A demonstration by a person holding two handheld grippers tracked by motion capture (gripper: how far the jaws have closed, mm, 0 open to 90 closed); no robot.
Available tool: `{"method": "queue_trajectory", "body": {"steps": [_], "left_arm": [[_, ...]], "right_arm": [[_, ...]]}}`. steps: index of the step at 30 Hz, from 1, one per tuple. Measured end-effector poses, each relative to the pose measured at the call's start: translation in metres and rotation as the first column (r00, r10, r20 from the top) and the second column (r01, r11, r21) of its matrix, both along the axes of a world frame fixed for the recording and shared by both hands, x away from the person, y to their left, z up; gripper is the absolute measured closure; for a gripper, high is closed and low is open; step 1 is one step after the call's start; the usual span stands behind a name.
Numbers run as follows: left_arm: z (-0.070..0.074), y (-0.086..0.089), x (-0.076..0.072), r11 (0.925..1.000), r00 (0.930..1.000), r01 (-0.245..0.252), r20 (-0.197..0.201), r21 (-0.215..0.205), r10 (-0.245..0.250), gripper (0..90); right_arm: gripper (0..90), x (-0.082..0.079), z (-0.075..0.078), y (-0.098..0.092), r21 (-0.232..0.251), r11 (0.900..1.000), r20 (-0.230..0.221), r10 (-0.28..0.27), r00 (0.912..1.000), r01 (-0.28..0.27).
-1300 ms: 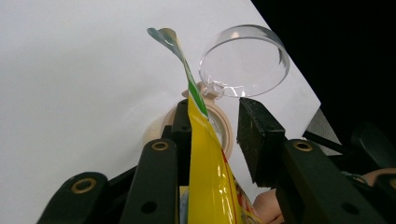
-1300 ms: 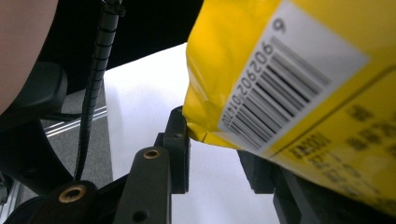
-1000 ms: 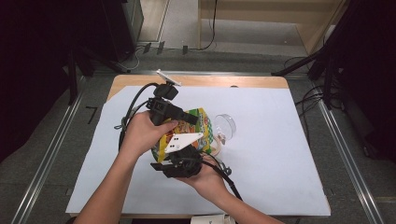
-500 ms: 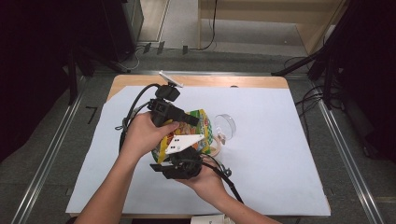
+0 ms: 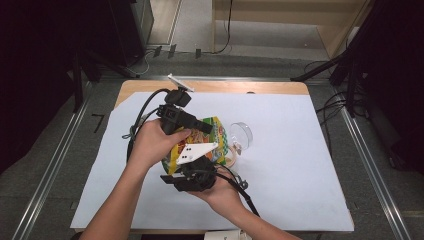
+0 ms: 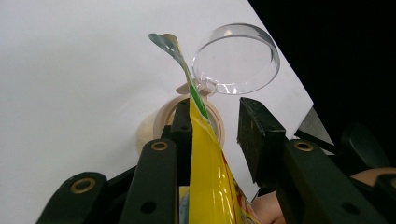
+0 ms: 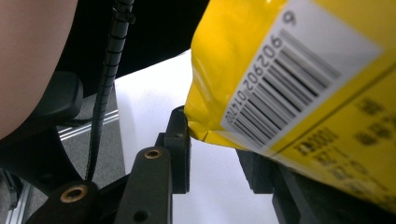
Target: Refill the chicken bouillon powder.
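Barcode digits: on the white barcode patch of the yellow bag [image 7: 299, 84] you can read "902902014", with one more digit "9" near the patch's upper end; digits beyond these you cannot read.
Dark print beside the barcode: on the yellow part of the bag you see lines of dark characters, but they are too blurred for you to read.
Front of the bag: in the high view you see coloured print on the bag, too small to read.

A yellow snack bag [image 7: 299, 93] with green edging and a black-and-white barcode, a clear lid [image 6: 236, 58], white table cover [image 5: 300, 150].
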State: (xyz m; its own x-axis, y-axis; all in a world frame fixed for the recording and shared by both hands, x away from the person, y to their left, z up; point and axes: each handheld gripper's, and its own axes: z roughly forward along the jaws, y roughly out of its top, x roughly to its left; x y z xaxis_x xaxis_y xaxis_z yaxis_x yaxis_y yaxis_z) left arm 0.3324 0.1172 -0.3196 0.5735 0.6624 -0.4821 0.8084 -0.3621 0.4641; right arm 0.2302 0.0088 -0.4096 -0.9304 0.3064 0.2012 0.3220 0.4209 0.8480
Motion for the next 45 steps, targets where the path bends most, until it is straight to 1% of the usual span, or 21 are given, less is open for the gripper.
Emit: {"method": "queue_trajectory", "body": {"steps": [5,6,8,10,11,13,14,16,19,20,22,25,26,27,29,31,36,38,43,45], "left_arm": [[0.0000,0.0005,0.0006,0.9999,1.0000,-0.003,-0.003,-0.011,0.003,68.5],[-0.0002,0.0003,0.0006,0.9999,1.0000,-0.001,-0.005,-0.012,0.001,68.5],[-0.0004,-0.0007,0.0003,1.0000,1.0000,0.000,-0.005,-0.005,0.000,68.4],[-0.0015,-0.0013,0.0011,1.0000,1.0000,0.007,-0.007,0.002,-0.007,68.4],[-0.0020,-0.0015,0.0014,1.0000,1.0000,0.004,-0.007,0.004,-0.004,68.5],[-0.0030,-0.0010,0.0023,1.0000,0.9999,0.000,-0.014,0.002,0.000,68.5],[-0.0034,-0.0010,0.0025,1.0000,0.9999,-0.001,-0.015,0.000,0.001,68.5],[-0.0043,-0.0009,0.0031,1.0000,0.9999,0.004,-0.016,0.009,-0.004,68.5],[-0.0063,-0.0003,0.0046,1.0000,0.9998,0.006,-0.020,0.007,-0.006,68.6],[-0.0070,-0.0007,0.0046,1.0000,0.9997,-0.003,-0.022,0.003,0.003,68.6],[-0.0069,-0.0004,0.0049,1.0000,0.9997,0.001,-0.023,0.002,0.000,68.6],[-0.0050,0.0002,0.0047,1.0000,0.9998,-0.002,-0.020,-0.005,0.002,67.9],[-0.0043,0.0011,0.0051,1.0000,0.9998,-0.006,-0.020,-0.007,0.006,67.8],[-0.0039,0.0020,0.0058,0.9999,0.9997,-0.006,-0.022,-0.009,0.005,67.7],[-0.0031,0.0030,0.0065,0.9999,0.9996,-0.009,-0.027,-0.014,0.009,67.7],[-0.0015,0.0039,0.0078,0.9999,0.9996,-0.010,-0.027,-0.014,0.010,67.7],[-0.0019,0.0040,0.0084,0.9998,0.9996,-0.006,-0.029,-0.018,0.005,67.7],[-0.0020,0.0041,0.0087,0.9998,0.9995,-0.008,-0.030,-0.020,0.008,67.7],[-0.0023,0.0032,0.0081,0.9999,0.9996,-0.006,-0.026,-0.010,0.006,67.6],[-0.0025,0.0030,0.0081,1.0000,0.9996,-0.006,-0.027,-0.006,0.006,67.6]], "right_arm": [[68.4,-0.0004,0.0006,-0.0001,-0.004,1.000,0.009,0.002,1.0000,-0.002],[68.4,-0.0004,0.0003,-0.0001,-0.007,1.000,0.016,-0.001,0.9999,0.001],[68.5,-0.0001,-0.0005,-0.0001,-0.010,1.000,0.017,-0.001,0.9999,0.001],[68.6,0.0000,-0.0013,0.0000,-0.007,1.000,0.006,0.000,1.0000,0.000],[68.6,0.0003,-0.0016,-0.0002,-0.006,1.000,0.007,0.001,1.0000,-0.001],[68.6,0.0005,-0.0019,-0.0001,-0.004,1.000,-0.005,0.003,1.0000,-0.003],[68.5,0.0004,-0.0020,0.0000,-0.004,1.000,-0.008,0.003,1.0000,-0.003],[68.6,0.0008,-0.0029,0.0001,-0.005,1.000,-0.006,0.003,1.0000,-0.003],[68.6,0.0016,-0.0047,0.0000,-0.007,1.000,-0.002,0.003,1.0000,-0.003],[68.6,0.0020,-0.0051,0.0000,-0.008,1.000,-0.003,0.001,1.0000,-0.001],[68.5,0.0025,-0.0053,-0.0002,-0.008,1.000,-0.008,0.002,1.0000,-0.003],[68.5,0.0023,-0.0032,-0.0005,-0.009,1.000,-0.017,0.005,0.9998,-0.005],[68.5,0.0029,-0.0023,-0.0004,-0.008,1.000,-0.011,0.007,0.9999,-0.007],[68.4,0.0030,-0.0007,0.0000,-0.012,1.000,-0.022,0.012,0.9997,-0.013],[68.4,0.0034,0.0005,0.0002,-0.013,1.000,-0.024,0.015,0.9996,-0.015],[68.2,0.0043,0.0030,0.0009,-0.013,1.000,-0.012,0.015,0.9998,-0.015],[68.3,0.0044,0.0032,0.0009,-0.017,1.000,-0.006,0.014,0.9999,-0.014],[68.4,0.0045,0.0032,0.0011,-0.019,1.000,-0.009,0.014,0.9999,-0.014],[68.9,0.0065,0.0002,0.0022,-0.019,1.000,-0.002,0.014,0.9999,-0.014],[69.1,0.0066,-0.0007,0.0026,-0.018,1.000,-0.013,0.017,0.9998,-0.017]]}}
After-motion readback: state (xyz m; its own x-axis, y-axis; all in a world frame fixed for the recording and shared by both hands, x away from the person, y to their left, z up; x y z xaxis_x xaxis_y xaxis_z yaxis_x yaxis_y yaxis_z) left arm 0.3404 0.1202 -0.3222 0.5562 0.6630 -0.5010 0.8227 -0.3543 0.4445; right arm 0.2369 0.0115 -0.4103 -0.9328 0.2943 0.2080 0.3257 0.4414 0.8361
